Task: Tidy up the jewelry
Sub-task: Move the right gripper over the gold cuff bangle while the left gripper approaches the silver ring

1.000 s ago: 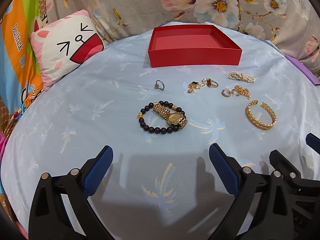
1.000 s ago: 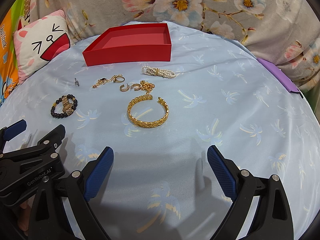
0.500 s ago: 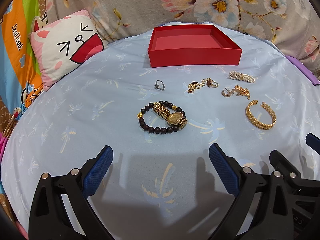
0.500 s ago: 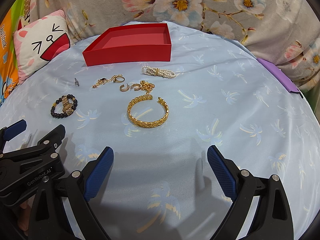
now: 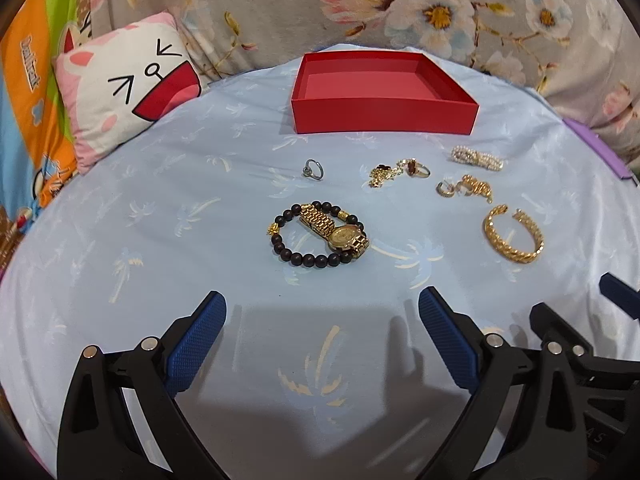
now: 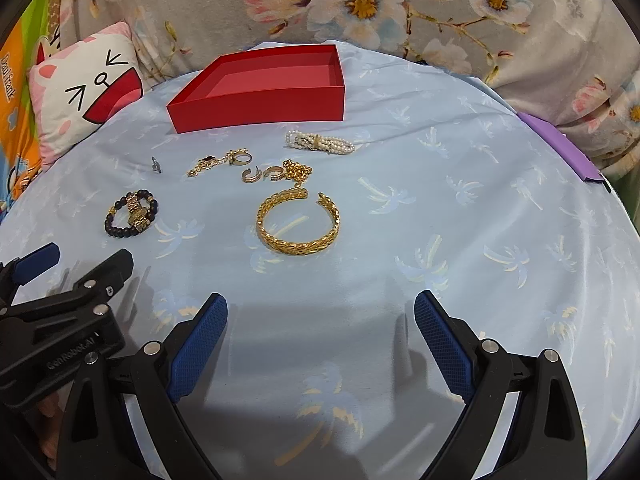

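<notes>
An empty red box (image 5: 384, 92) (image 6: 260, 88) stands at the back of the blue sheet. In front of it lie a silver ring (image 5: 312, 169), a gold chain with a ring (image 5: 398, 171), a pearl bracelet (image 5: 476, 157) (image 6: 320, 142), gold earrings (image 5: 464, 188) (image 6: 276, 172), a gold bangle (image 5: 514, 234) (image 6: 298, 222), and a dark bead bracelet (image 5: 316, 234) (image 6: 130, 218) with a gold watch (image 5: 340, 232) across it. My left gripper (image 5: 322, 308) is open, short of the bead bracelet. My right gripper (image 6: 320, 308) is open, short of the bangle.
A cat-face cushion (image 5: 128, 80) leans at the back left. Floral bedding (image 5: 440, 8) rises behind the box. A purple flat object (image 6: 560, 148) lies at the right edge of the sheet. The left gripper's body (image 6: 60, 304) shows at the lower left of the right wrist view.
</notes>
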The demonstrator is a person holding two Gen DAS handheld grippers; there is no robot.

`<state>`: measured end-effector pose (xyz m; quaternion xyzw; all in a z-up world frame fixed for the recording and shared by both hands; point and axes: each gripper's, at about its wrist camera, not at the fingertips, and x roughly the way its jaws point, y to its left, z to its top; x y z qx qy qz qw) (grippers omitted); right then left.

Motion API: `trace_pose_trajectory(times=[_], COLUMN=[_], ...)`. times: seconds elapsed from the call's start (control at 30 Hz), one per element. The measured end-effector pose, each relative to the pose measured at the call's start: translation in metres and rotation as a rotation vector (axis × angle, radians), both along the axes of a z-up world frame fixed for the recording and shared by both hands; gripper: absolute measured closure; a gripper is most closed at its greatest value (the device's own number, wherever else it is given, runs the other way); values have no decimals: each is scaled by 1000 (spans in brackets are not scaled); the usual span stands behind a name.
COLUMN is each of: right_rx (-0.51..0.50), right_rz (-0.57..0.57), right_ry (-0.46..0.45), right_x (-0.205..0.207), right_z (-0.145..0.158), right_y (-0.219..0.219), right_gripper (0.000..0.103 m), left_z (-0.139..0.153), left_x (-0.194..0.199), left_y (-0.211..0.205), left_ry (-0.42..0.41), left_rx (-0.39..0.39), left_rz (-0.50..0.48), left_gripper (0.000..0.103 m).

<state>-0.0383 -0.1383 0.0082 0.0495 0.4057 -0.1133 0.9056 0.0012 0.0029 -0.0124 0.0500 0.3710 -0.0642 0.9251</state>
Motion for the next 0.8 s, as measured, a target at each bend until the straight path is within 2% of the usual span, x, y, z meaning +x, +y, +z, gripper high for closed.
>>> trace_pose_trajectory(times=[0.13, 0.3, 0.4, 0.6, 0.8], right_rx=[19, 32, 52, 16, 43], right_rz=[7, 20, 47, 75, 78], right_ry=[-6, 16, 32, 41, 45], right_x=[0, 9, 20, 43, 57], right_z=[3, 6, 12, 19, 12], right_y=[-2, -10, -17, -20, -23], right_gripper=[10, 10, 10, 11, 12], left_z=[0, 10, 15, 17, 9], left_x=[4, 16, 28, 46, 42], left_y=[21, 29, 26, 15, 19], left_ry=[28, 31, 61, 72, 55], left_rx=[-100, -71, -93, -69, -57], left_rz=[22, 24, -21, -84, -63], left_gripper=[8, 8, 8, 8, 8])
